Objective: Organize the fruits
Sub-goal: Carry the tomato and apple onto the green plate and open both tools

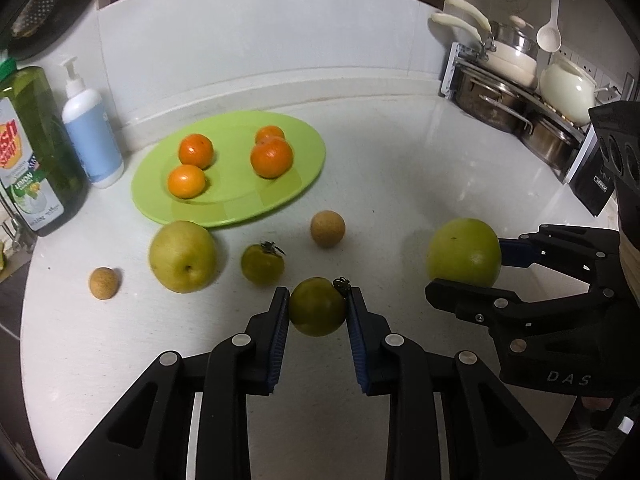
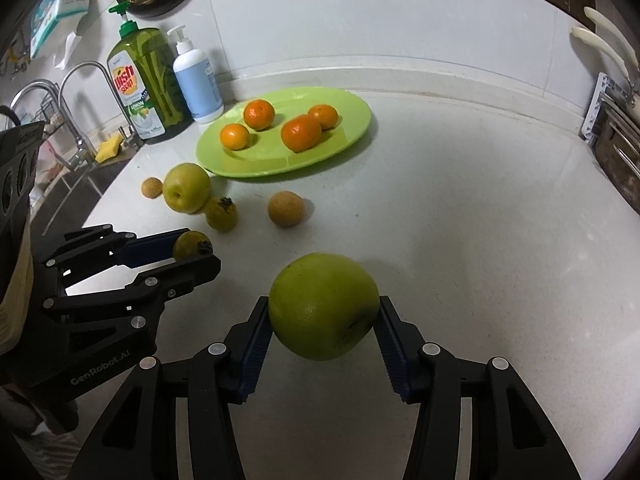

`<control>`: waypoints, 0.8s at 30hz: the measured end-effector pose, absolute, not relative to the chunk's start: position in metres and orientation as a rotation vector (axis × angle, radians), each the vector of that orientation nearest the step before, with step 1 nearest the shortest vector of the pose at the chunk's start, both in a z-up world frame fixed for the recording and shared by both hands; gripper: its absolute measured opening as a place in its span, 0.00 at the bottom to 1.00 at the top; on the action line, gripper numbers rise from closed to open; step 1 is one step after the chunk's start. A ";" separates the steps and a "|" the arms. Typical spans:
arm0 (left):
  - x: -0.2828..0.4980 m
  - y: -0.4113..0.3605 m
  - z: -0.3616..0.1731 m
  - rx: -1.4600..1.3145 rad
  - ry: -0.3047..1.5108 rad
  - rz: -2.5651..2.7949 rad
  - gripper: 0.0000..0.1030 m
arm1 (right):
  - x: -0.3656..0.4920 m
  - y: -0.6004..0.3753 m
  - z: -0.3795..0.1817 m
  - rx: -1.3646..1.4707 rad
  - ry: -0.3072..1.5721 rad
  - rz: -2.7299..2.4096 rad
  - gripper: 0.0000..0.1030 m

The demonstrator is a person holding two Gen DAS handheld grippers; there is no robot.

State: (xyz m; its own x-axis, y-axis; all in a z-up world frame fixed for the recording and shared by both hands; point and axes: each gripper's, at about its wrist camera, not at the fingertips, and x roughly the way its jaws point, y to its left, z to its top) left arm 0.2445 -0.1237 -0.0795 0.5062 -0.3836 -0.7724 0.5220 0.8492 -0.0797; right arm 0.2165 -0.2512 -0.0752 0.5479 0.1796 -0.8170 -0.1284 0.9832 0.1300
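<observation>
Left wrist view: our left gripper (image 1: 318, 306) is closed on a small green persimmon (image 1: 317, 306), calyx against the right pad. Our right gripper (image 2: 324, 320) is opened wide and clamped on a big green apple (image 2: 323, 306); whether either fruit is lifted off the white counter (image 1: 400, 184) we cannot tell.

Key relation: the green plate (image 1: 308, 148) lies far and left of both grippers. Our left one is nearer to it; the right one has to cross more counter. Loose fruit sits between the grippers and the plate's near rim, so we judge the carry should pass above it.

Counts:
- four tangerines on the plate, e.g. (image 1: 271, 157)
- two green persimmons: one held, one (image 1: 262, 262) on the counter
- one yellow pear (image 1: 183, 256) just beside the near rim
- one green apple, held
- two small tan round fruits, likely longans (image 1: 327, 228) and (image 1: 104, 283)

A dish soap bottle (image 1: 38, 148) and a white pump bottle (image 1: 93, 136) stand far left.
</observation>
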 end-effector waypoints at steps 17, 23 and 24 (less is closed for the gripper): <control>0.254 -0.087 -0.019 0.159 0.732 -0.492 0.28 | 0.232 -0.223 -0.022 0.065 0.842 0.213 0.50; 0.270 -0.075 -0.005 0.144 0.729 -0.458 0.28 | 0.244 -0.213 -0.008 0.063 0.811 0.214 0.50; 0.274 -0.073 -0.003 0.143 0.729 -0.455 0.28 | 0.247 -0.211 -0.007 0.059 0.808 0.214 0.50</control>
State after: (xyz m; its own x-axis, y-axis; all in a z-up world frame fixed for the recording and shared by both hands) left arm 0.2735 -0.0732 -0.0033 0.6534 -0.3507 -0.6709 0.4486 0.8932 -0.0299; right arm 0.2468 -0.2107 -0.0068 0.6704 0.2124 -0.7110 -0.1674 0.9767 0.1340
